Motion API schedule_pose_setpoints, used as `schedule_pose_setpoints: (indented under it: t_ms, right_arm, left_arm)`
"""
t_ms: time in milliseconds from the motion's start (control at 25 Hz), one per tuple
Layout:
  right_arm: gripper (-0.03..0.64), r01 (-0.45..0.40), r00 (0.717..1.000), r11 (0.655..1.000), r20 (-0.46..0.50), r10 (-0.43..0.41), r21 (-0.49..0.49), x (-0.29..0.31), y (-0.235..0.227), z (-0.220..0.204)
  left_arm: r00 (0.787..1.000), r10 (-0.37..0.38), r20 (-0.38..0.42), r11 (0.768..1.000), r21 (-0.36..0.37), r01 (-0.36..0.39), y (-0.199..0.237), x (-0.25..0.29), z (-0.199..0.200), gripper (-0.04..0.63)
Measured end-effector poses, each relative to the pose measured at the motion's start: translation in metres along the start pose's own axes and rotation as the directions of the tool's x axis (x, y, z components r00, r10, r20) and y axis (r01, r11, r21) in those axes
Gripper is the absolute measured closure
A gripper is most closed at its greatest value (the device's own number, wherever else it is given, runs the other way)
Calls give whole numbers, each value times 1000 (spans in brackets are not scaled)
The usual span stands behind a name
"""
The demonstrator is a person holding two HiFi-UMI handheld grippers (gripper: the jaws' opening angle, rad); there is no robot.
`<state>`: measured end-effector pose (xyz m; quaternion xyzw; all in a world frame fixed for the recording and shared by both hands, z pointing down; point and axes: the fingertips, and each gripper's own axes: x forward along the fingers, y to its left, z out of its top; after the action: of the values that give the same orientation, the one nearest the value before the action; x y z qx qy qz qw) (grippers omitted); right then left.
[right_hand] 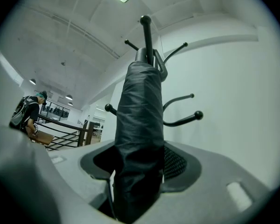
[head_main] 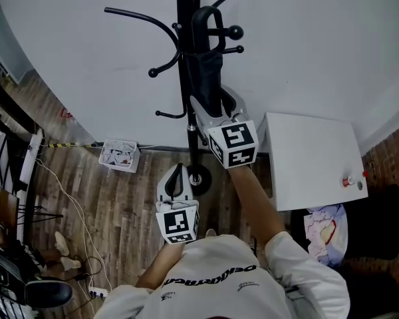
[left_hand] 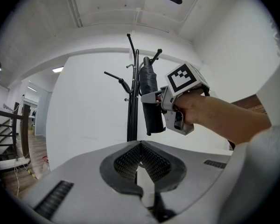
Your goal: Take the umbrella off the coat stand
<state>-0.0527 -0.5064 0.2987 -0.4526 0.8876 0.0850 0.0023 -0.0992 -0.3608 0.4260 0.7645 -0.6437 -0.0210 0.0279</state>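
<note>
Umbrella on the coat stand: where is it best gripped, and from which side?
Grip the umbrella across its rolled canopy, coming level from the side away from the coat stand: the roll hangs upright, leaving the hooked handle free to lift off. The right claw grips there.

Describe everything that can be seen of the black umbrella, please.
The umbrella is black, folded and wrapped tight, with fabric that looks thin and slightly glossy. It stands upright, its curved handle at the top, beside the hooks of the coat stand. The right tongs are closed on its lower part. Whether the handle rests on a hook is unclear.
</note>
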Motion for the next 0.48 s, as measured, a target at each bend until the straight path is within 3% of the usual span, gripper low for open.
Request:
schedule_pose_setpoints:
  t_ms: [480]
  right_arm:
    - [356, 34, 997, 999, 65, -33, -18, -39, 1, 42]
  left_arm:
    - [999, -32, 1, 999, -17, 32, -15, -20, 6, 598]
